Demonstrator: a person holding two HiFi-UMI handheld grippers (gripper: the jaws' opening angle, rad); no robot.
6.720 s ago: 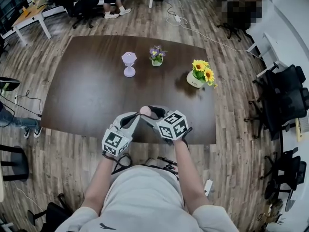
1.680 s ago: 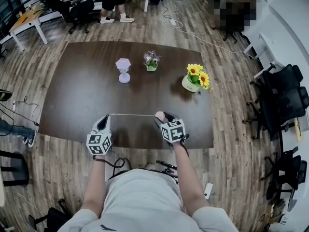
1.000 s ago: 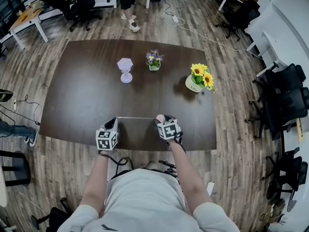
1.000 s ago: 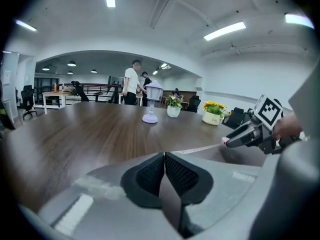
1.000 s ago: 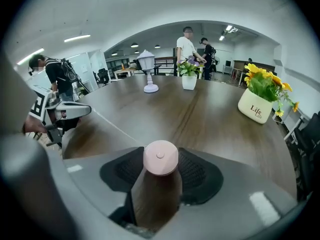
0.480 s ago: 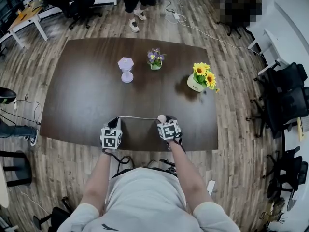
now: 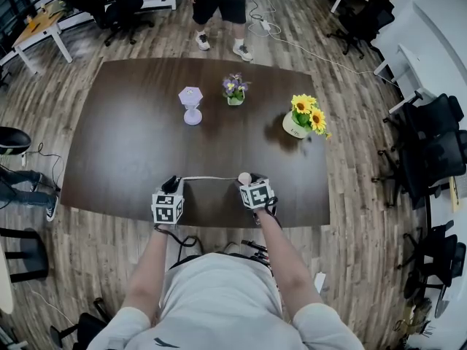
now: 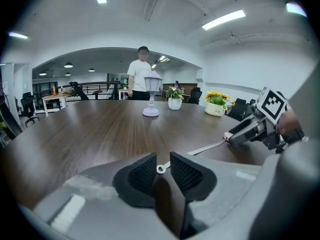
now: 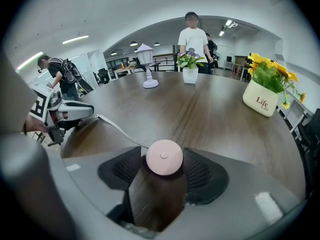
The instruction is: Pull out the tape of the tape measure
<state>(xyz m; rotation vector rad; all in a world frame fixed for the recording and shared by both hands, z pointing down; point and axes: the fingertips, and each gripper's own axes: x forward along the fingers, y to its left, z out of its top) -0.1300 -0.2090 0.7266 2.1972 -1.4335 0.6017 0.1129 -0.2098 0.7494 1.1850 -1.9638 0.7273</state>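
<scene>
- Tape pulled out across table, job approx done
- L gripper opening, tape's end ring loose btw jaws
- R gripper opening round pink case

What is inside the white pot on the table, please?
Yellow sunflowers with green leaves rise out of the pot. Their lower stems and any filling are hidden by the pot's wall.
</scene>
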